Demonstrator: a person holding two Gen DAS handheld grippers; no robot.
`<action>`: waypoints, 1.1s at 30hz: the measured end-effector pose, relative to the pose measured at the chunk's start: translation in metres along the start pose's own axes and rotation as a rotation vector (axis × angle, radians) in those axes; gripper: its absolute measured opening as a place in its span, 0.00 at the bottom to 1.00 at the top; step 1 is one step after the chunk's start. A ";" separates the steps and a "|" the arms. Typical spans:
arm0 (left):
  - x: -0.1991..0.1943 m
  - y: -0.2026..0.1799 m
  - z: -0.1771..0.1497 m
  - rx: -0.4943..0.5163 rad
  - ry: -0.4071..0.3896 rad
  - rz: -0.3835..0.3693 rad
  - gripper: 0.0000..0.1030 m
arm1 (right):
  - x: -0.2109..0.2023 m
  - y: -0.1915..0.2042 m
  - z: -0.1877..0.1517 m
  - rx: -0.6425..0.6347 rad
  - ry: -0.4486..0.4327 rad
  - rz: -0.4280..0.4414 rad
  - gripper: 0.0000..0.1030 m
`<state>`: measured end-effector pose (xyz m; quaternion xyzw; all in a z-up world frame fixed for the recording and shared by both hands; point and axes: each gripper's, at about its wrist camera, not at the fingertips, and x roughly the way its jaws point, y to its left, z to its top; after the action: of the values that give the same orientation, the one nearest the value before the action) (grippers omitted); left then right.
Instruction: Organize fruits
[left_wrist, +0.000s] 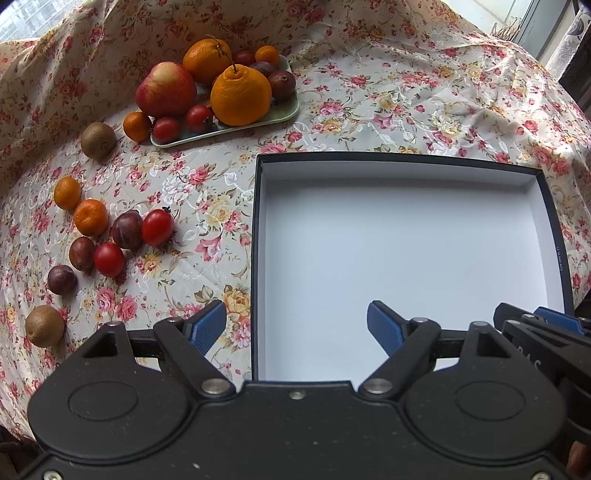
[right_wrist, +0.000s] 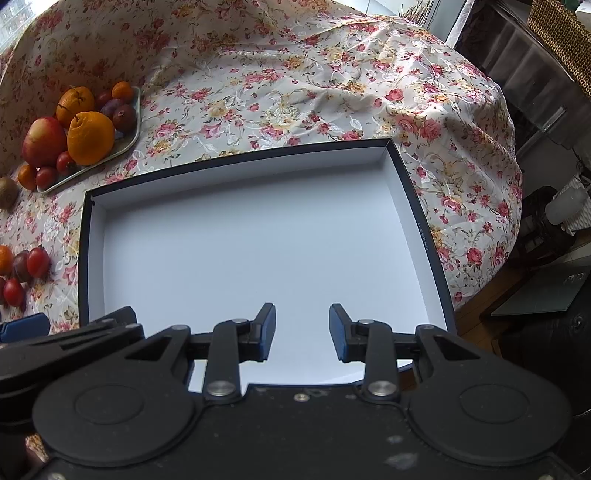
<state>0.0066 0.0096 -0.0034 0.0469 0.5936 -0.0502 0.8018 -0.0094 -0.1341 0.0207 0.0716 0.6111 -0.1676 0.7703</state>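
A dark-rimmed box (left_wrist: 406, 159) with a bare white inside lies on the flowered cloth; in the right wrist view the box (right_wrist: 236, 157) fills the middle. A pale green tray (left_wrist: 284, 112) at the back left holds an apple (left_wrist: 166, 89), two large oranges (left_wrist: 241, 95), plums and small tomatoes. Loose on the cloth to the left lie tangerines (left_wrist: 91, 217), plums (left_wrist: 126, 229), tomatoes (left_wrist: 158, 227) and two kiwis (left_wrist: 98, 140). My left gripper (left_wrist: 296, 326) is open over the box's left rim, holding nothing. My right gripper (right_wrist: 302, 332) is open above the box's near part, also holding nothing.
The cloth-covered table drops away at the right (right_wrist: 491, 206), where dark furniture and floor (right_wrist: 546, 288) show. A window lies beyond the table's far edge. The right gripper's body (left_wrist: 546, 332) shows at the lower right of the left wrist view.
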 end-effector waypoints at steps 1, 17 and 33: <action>0.000 0.000 0.000 0.000 0.000 0.000 0.82 | 0.000 0.000 0.000 0.000 0.000 0.000 0.34; -0.008 0.015 0.002 -0.033 -0.019 0.001 0.80 | -0.003 0.007 0.005 0.019 -0.006 0.000 0.34; -0.048 0.120 0.011 -0.177 -0.187 0.070 0.78 | -0.007 0.085 0.013 -0.007 0.023 0.093 0.32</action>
<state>0.0198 0.1277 0.0475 -0.0086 0.5165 0.0261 0.8558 0.0308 -0.0580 0.0230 0.0990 0.6164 -0.1285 0.7705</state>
